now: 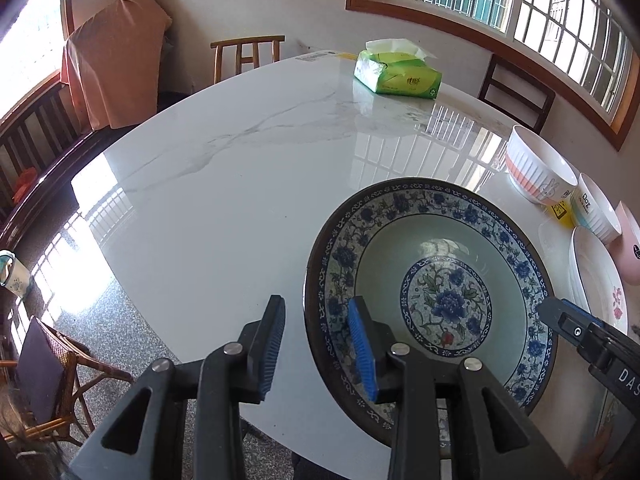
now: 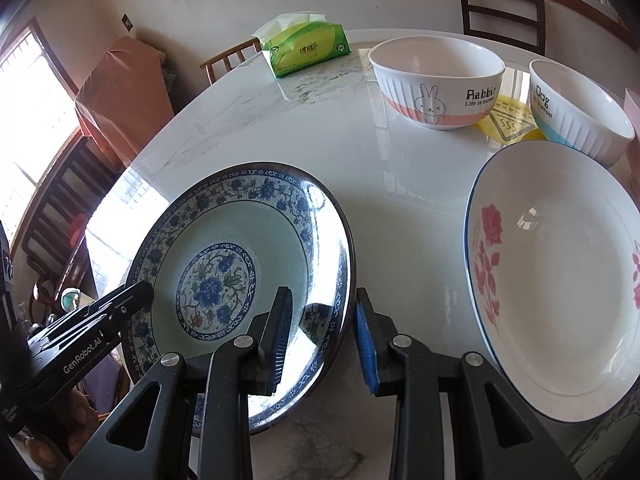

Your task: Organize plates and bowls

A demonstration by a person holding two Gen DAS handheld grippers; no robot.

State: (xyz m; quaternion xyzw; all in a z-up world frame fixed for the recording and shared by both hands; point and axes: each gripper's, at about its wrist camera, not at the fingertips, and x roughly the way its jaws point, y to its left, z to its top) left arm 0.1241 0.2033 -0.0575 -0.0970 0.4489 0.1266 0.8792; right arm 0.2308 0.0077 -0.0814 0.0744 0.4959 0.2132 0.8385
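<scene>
**Both grippers straddle the rim of the blue-and-white plate**

The left gripper [image 1: 316,344] is spread apart, one finger outside the blue-and-white plate [image 1: 432,280] over bare marble, the other finger above the plate's patterned rim on its left side. Neither pad presses the rim, so the gripper is released. The right gripper [image 2: 326,336] is likewise spread, its left finger over the plate's basin and its right finger just outside the dark rim, the rim passing between the two blue pads [image 2: 366,344] without a visible clamp. In the left wrist view the tip of the right gripper shows at the plate's right rim; in the right wrist view the left gripper's body, lettered GenRobot.AI, shows at the plate's left rim.

The blue-and-white plate lies near the front edge of the marble table [image 1: 224,184], toward the person. Just beside it on the right, apart from it, sits a white plate with red roses [image 2: 560,280], also near the front edge. Beyond the rose plate, toward the right edge, stand the Rabbit bowl [image 2: 436,80] and the Dog bowl [image 2: 580,112], with a yellow mat [image 2: 510,122] between them. A pink vessel [image 1: 632,240] shows at the far right, mostly cut off. A green tissue pack [image 1: 400,72] rests near the far edge. Wooden chairs [image 1: 248,54] stand around the table.
</scene>
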